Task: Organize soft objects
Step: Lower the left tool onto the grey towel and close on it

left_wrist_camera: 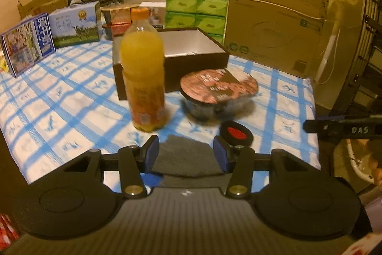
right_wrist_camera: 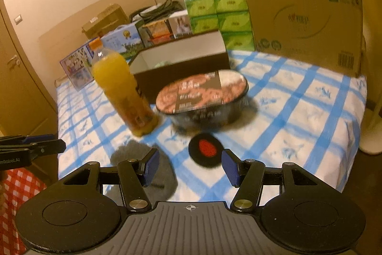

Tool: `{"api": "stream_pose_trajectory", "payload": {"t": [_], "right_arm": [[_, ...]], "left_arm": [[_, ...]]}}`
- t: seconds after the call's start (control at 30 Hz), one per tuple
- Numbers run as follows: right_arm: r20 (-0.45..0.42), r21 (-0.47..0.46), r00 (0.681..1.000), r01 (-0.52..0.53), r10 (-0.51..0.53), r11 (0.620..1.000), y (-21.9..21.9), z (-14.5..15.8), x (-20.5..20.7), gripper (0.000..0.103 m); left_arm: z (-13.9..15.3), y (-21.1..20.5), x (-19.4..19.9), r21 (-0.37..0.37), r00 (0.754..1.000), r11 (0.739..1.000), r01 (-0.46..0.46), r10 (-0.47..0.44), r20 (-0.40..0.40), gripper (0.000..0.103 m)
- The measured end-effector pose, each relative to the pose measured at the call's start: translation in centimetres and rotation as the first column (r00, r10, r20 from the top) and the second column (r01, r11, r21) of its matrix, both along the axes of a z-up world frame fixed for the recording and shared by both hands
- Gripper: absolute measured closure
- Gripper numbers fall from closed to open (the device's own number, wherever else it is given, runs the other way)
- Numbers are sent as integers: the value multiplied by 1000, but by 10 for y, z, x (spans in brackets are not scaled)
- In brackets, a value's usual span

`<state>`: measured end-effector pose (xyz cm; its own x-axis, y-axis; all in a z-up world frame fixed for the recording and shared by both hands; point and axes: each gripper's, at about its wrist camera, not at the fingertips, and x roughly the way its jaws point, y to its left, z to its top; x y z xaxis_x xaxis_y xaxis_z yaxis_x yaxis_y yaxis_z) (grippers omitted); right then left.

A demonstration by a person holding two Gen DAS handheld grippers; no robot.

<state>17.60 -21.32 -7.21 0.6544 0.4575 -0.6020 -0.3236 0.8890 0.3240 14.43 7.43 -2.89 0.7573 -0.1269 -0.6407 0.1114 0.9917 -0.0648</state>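
Two hand-held grippers hover above a blue-checked cloth (left_wrist_camera: 59, 97). The left gripper (left_wrist_camera: 185, 152) is spread open and empty, with a grey cloth pad (left_wrist_camera: 185, 154) lying flat between its fingers. The right gripper (right_wrist_camera: 189, 166) is likewise wide open and empty, with a round black pad with a red centre (right_wrist_camera: 205, 152) just ahead of it. An open box (left_wrist_camera: 191, 49) sits behind an orange drink bottle (left_wrist_camera: 143, 73) and a sealed noodle bowl (left_wrist_camera: 218, 90).

The likely next step is grasping the grey pad: lower the fingers straight down and pinch near an edge, clear of the bottle.

White letters "DAS" appear on the right gripper's side in the left view; other labels are too blurred to read.
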Motion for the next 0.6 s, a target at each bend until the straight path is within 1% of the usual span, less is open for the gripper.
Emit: {"api": "stream_pose_trajectory", "payload": {"t": [0.2,0.43,0.53,0.6], "right_arm": [[-30,-12,1000,-3,2,1000,3,-15,-13,45],[-55,-23,998,11,-12,1000,1,-35,-4,45],[-82,-23,996,14,-16,1000,-3,-46,3,45],[-93,-29,995,24,-26,999,-7,-52,9,45]], "left_arm": [[-21,-12,-12,-32,1000,999,7,-8,-18,56],[-46,-26,-3,-45,999,999,5,-7,-38,54],[-58,-39,7,-20,999,1000,21,-22,-47,51],[-67,-48,15,9,998,999,51,-51,-46,50]]}}
